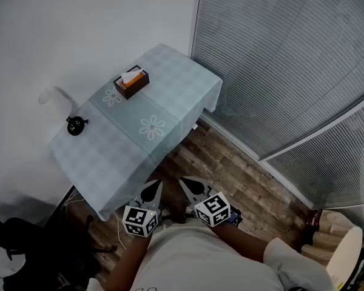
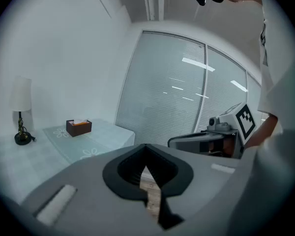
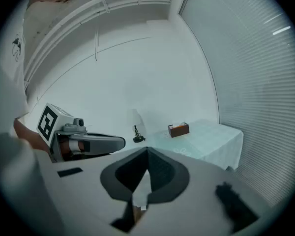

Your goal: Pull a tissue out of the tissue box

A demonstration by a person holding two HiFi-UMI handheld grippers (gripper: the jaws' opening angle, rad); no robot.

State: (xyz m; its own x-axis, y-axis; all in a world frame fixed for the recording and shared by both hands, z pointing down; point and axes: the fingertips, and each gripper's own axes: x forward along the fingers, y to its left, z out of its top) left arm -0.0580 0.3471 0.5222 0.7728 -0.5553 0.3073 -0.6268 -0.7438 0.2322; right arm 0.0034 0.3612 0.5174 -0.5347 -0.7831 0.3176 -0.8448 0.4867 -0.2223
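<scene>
Two things stand on the counter point(image 1: 103, 156): the tissue box point(image 1: 131, 82) near its far end, a lamp point(image 1: 76, 125) at its left edge, open cloth before them. Off the counter's near corner, over wood floor point(image 1: 230, 168), our left gripper point(image 1: 150, 191) and right gripper point(image 1: 192, 188) hover, fingers pressed together, empty.

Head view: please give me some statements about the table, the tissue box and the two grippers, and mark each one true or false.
1. The tissue box stands on the table. True.
2. The left gripper holds a tissue. False: it is shut, with nothing between the jaws.
3. A lamp stands on the same table. True.
4. The right gripper touches the tissue box. False: it is shut and close to the person, far from the box.
</scene>
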